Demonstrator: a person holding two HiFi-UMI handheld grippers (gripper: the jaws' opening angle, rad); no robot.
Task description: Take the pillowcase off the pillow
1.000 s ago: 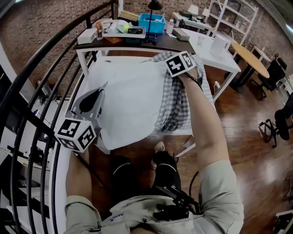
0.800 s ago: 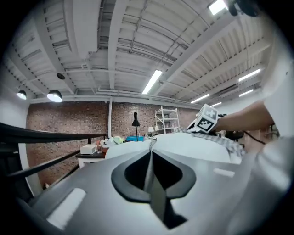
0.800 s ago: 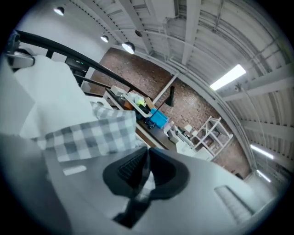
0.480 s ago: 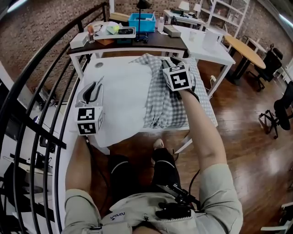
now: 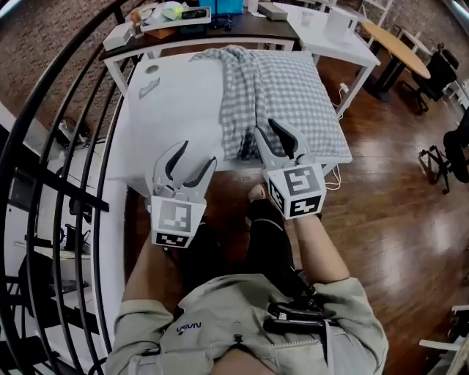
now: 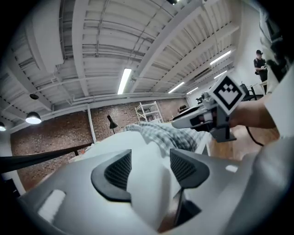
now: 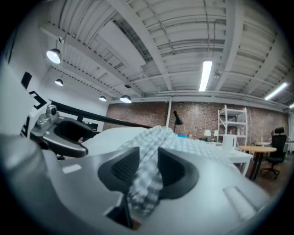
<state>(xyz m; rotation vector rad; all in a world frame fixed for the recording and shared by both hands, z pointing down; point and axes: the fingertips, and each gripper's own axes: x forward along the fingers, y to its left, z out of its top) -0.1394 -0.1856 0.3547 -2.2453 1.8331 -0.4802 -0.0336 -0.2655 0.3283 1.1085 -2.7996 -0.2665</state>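
The bare white pillow (image 5: 179, 102) lies on the left, and it also fills the middle of the left gripper view (image 6: 138, 151). The grey checked pillowcase (image 5: 293, 84) lies crumpled beside it on the right. My left gripper (image 5: 195, 157) sits at the pillow's near edge. Its jaws have just been opening and stand wide, with white fabric showing between the pads but not pinched. My right gripper (image 5: 266, 128) is at the pillowcase's near edge. Its jaws have also just been opening, and checked cloth (image 7: 147, 170) hangs loosely between them.
A dark desk (image 5: 220, 33) with a blue bin (image 5: 229, 6) stands behind. White tables (image 5: 333, 33) and a round wooden table (image 5: 396, 47) are at the right. A black railing (image 5: 51, 110) curves along the left. My knees (image 5: 260, 234) are below the grippers.
Both grippers have let go and pulled back from the far half to the near edge. The pillowcase, earlier held by the right gripper, now lies spread beside the pillow.
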